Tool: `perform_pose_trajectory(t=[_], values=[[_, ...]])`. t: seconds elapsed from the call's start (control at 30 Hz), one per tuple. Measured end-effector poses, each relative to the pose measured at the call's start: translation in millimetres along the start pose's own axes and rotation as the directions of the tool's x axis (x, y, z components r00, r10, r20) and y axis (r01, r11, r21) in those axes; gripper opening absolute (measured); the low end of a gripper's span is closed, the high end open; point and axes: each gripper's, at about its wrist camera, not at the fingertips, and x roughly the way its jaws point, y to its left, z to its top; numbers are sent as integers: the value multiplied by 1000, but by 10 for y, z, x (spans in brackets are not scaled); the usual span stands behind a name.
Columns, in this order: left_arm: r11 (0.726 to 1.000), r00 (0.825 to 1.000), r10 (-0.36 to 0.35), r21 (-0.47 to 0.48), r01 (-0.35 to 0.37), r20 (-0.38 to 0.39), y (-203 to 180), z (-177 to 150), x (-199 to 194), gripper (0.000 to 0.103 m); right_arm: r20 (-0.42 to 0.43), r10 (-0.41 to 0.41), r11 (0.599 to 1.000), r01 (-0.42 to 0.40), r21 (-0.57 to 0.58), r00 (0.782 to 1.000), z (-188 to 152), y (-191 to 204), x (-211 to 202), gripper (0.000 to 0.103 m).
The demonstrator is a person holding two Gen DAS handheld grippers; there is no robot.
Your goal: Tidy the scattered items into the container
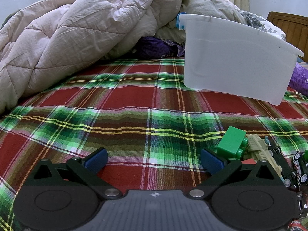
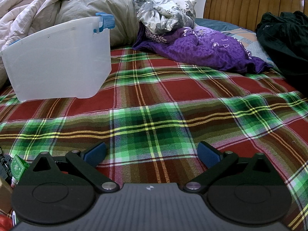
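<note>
the translucent plastic bin (image 1: 234,57) sits up at about 1 o'clock from my left gripper (image 1: 154,159), looks light and stiff with a wide open top, so dropping stuff in should be easy. the toy pile is down at 4 o'clock, and i'd grab the green block (image 1: 232,144) first across its flat sides since it's hard, light, a bit slick. the tan toy truck (image 1: 259,150) beside it looks fiddlier; both my left and right gripper (image 2: 152,155) are spread wide, holding nothing.

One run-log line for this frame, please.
left hand-held gripper: open, empty | right hand-held gripper: open, empty | green block: on bedspread, beside left gripper | bin: ahead
</note>
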Motion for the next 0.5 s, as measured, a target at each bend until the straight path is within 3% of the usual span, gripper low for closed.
perform_pose_trajectory(t=[0.5], values=[[1000,1000,3,-2,-3,1,0,7,26,103,0,0,1000,0,0,1000,1,-1,1,103]])
